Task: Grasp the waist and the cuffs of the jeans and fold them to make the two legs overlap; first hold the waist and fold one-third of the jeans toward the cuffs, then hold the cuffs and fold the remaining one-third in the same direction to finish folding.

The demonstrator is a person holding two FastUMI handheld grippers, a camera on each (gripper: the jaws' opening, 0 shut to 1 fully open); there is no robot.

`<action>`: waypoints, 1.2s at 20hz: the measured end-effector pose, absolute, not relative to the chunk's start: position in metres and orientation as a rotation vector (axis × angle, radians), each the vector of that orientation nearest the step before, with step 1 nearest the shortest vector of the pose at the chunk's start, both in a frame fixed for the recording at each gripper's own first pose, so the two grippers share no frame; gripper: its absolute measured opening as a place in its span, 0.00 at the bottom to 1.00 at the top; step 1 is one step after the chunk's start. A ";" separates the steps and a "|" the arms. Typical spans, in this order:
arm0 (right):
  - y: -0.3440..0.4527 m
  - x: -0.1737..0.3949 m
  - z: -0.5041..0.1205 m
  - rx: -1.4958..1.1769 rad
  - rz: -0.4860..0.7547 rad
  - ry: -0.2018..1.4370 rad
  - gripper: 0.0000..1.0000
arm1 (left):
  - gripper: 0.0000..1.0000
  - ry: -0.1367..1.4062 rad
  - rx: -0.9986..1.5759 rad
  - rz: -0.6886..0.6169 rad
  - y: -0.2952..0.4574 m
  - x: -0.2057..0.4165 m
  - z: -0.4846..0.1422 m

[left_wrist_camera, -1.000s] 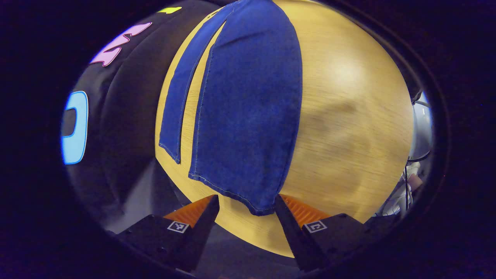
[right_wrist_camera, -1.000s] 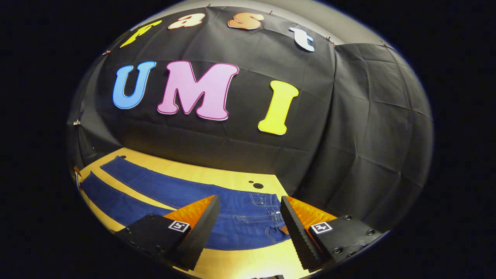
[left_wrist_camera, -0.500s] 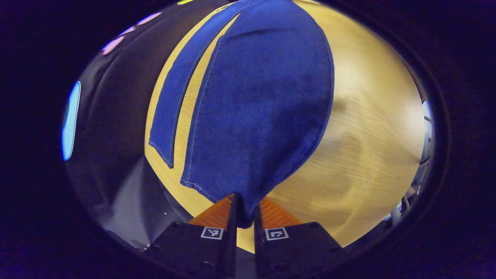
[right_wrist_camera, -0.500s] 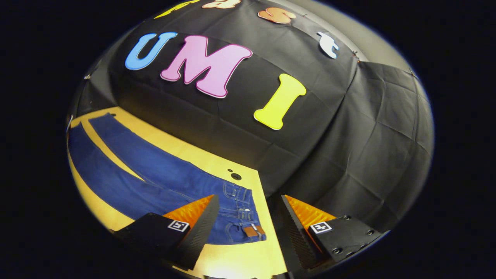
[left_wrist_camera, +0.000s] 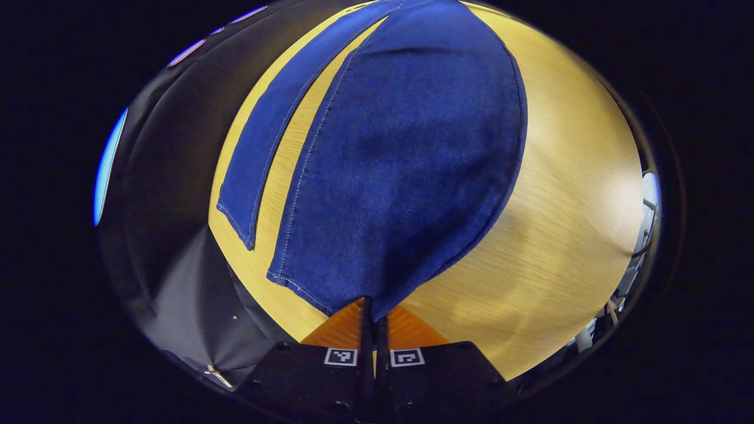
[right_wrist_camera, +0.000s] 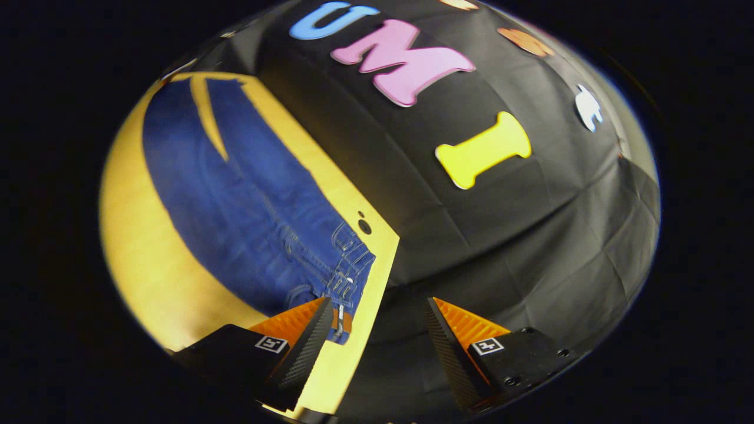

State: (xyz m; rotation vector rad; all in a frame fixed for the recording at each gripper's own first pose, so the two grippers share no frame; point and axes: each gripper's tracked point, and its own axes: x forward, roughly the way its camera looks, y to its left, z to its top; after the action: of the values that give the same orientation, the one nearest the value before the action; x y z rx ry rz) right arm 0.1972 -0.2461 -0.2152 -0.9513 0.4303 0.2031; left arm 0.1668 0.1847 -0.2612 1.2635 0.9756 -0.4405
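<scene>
Down at the near cuff (left_wrist_camera: 330, 291), the left gripper (left_wrist_camera: 373, 315) is seen clamped, both fingers pressed together on the corner of the denim. From that pinch the jeans (left_wrist_camera: 400, 165) are spread flat along the wooden table (left_wrist_camera: 565, 235), the second leg (left_wrist_camera: 259, 153) lying just beside. Meanwhile the right gripper (right_wrist_camera: 377, 330) is held with its fingers well apart, the waist (right_wrist_camera: 347, 277) lying near its left finger at the table's edge.

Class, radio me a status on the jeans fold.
Left gripper shut on cuff. Right gripper open by waist. Jeans flat, legs apart on table.
</scene>
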 end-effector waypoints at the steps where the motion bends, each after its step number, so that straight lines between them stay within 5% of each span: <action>1: -0.253 0.196 -0.223 -1.013 0.240 0.436 0.96 | 0.06 0.970 1.266 -0.438 0.184 0.167 -0.262; 11: -0.277 0.198 -0.353 -1.455 0.670 0.585 0.96 | 0.06 1.002 1.254 -0.422 0.184 0.167 -0.262; 21: -0.258 0.232 -0.368 -1.550 0.634 0.505 0.90 | 0.06 1.009 1.240 -0.399 0.183 0.168 -0.263; 22: -0.257 0.231 -0.372 -1.526 0.636 0.541 0.88 | 0.06 1.010 1.241 -0.399 0.183 0.168 -0.263; 24: -0.256 0.228 -0.380 -1.494 0.644 0.602 0.61 | 0.06 1.011 1.240 -0.393 0.182 0.168 -0.262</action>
State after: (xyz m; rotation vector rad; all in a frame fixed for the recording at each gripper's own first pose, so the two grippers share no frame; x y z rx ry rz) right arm 0.2282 -0.2557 -0.3801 -1.4940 0.6022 0.6445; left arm 0.1681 0.1819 -0.2624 1.2397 1.0112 -0.3930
